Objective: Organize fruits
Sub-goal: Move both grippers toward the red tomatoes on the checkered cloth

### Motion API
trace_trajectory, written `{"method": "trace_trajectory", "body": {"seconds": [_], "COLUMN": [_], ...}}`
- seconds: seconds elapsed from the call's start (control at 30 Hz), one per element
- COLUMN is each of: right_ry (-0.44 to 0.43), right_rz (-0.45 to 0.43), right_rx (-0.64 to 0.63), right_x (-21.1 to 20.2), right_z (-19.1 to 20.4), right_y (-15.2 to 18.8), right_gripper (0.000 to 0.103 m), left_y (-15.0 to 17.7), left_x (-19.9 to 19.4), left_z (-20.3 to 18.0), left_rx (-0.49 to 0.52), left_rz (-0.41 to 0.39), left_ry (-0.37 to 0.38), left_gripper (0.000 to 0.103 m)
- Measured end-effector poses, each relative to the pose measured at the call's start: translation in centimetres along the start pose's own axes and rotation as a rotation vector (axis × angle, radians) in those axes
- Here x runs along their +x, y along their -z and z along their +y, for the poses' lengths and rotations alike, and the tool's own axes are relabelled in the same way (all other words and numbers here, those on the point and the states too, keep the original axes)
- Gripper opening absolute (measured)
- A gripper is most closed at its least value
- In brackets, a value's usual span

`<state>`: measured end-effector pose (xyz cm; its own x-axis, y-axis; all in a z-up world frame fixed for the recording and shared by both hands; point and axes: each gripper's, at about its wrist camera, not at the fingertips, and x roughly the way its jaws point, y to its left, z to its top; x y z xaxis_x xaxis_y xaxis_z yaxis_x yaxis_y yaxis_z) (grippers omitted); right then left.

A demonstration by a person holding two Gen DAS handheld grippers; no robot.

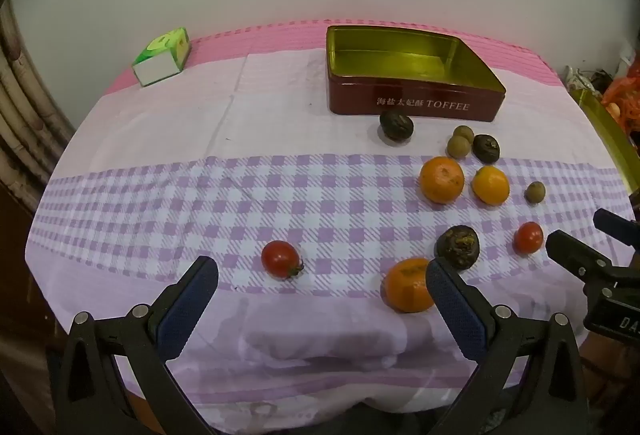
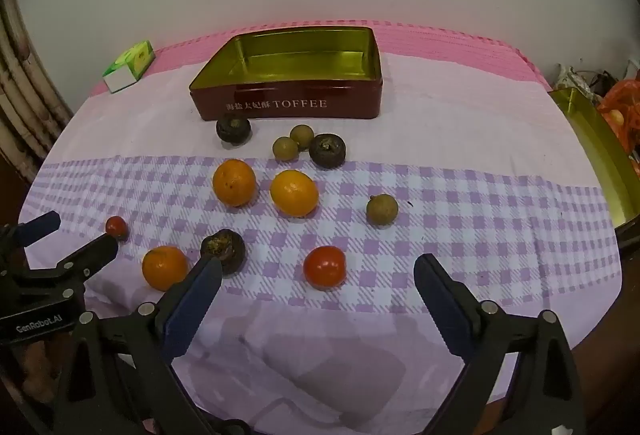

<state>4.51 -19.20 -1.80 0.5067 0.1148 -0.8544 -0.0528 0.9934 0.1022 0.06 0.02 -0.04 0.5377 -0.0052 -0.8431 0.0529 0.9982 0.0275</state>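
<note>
Checked cloth on counter (image 1: 160,195): fruit loose at right side, toffee tin (image 1: 412,103) empty near far edge, awaiting sorting. Left gripper (image 1: 322,285) & right gripper (image 2: 318,285) fingers wide open, nothing held.

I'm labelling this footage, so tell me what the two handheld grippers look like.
Both the left gripper and the right gripper have black angular plastic frames with silver round rivets and two fingers faced with dark blue textured pads. The right wrist view shows white "GenRobot.AI" lettering on the left gripper's body.
</note>
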Motion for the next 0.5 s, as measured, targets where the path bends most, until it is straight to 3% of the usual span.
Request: {"method": "trace_trajectory", "body": {"seconds": [0.5], "right_ry": [-0.016], "right_rz": [0.007], "right_rx": [-0.003], "right_x": [0.12], "right_z": [0.08], "right_y": [0.16], "right_gripper": [0.092], "left_y": [0.43], "left_x": [0.02], "left_z": [-0.16], "left_rx": [-0.006], "left_rz": [-0.005], "left_ry": [0.003], "left_gripper": [0.103]}}
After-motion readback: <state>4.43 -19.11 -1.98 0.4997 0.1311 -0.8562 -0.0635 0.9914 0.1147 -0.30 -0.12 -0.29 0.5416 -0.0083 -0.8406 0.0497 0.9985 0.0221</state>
